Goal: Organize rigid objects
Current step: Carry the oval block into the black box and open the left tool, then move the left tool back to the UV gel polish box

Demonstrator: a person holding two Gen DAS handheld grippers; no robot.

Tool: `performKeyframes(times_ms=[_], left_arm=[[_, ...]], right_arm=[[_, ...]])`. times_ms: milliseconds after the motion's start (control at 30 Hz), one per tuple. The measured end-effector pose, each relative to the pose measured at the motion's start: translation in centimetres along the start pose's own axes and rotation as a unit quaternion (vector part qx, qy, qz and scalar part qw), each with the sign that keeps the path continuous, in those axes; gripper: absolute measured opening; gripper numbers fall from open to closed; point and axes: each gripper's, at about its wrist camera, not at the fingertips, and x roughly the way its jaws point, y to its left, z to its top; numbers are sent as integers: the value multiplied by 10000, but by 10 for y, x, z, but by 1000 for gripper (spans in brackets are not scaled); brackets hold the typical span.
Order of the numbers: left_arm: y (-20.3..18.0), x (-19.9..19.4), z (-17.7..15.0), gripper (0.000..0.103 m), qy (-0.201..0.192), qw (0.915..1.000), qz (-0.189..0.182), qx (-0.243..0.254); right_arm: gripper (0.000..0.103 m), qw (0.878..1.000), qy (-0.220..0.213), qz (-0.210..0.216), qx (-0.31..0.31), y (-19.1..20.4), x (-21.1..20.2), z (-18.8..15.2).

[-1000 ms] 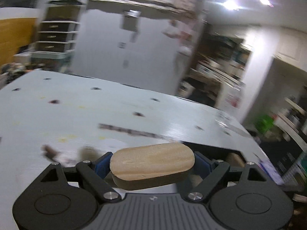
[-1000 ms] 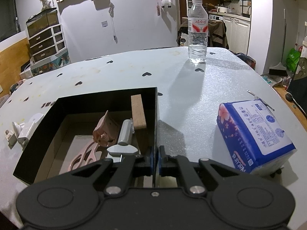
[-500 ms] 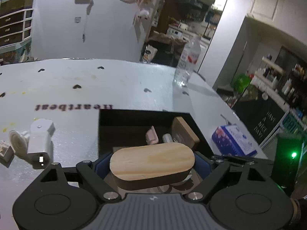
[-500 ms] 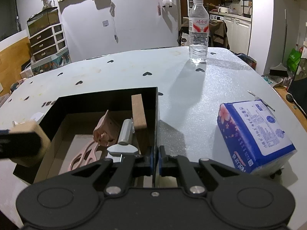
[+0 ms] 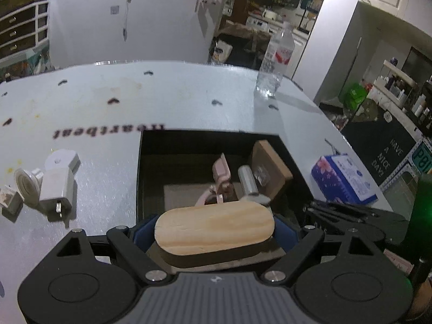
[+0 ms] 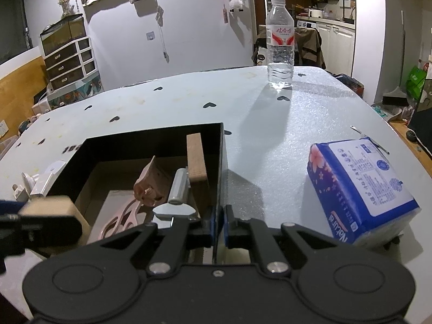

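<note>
Wooden oval block (image 5: 214,228) sat squeezed in the left gripper (image 5: 214,232), low in the frame, over the black box (image 5: 208,140). The right gripper (image 6: 218,222) pinched the box's wall. Some things were already inside; the white plug (image 5: 58,182) at left still waited.

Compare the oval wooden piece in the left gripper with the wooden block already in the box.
The oval wooden piece has rounded ends; the wooden block is square-cornered. The oval piece is pale and held flat above the box's near edge; the block is browner and stands on edge against the box's right wall. Both are wood.
</note>
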Motion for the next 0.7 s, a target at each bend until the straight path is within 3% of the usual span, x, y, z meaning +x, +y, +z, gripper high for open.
performKeyframes(times_ms=[67,700], left_arm=[[-1,0,-2,100,17,10000,14,22],[-5,-4,-13,102,161,9997,7,161]], right_arm=[[8,10000,8,7,-7,0,-1,0],[8,10000,20,8,-33,1,0,1]])
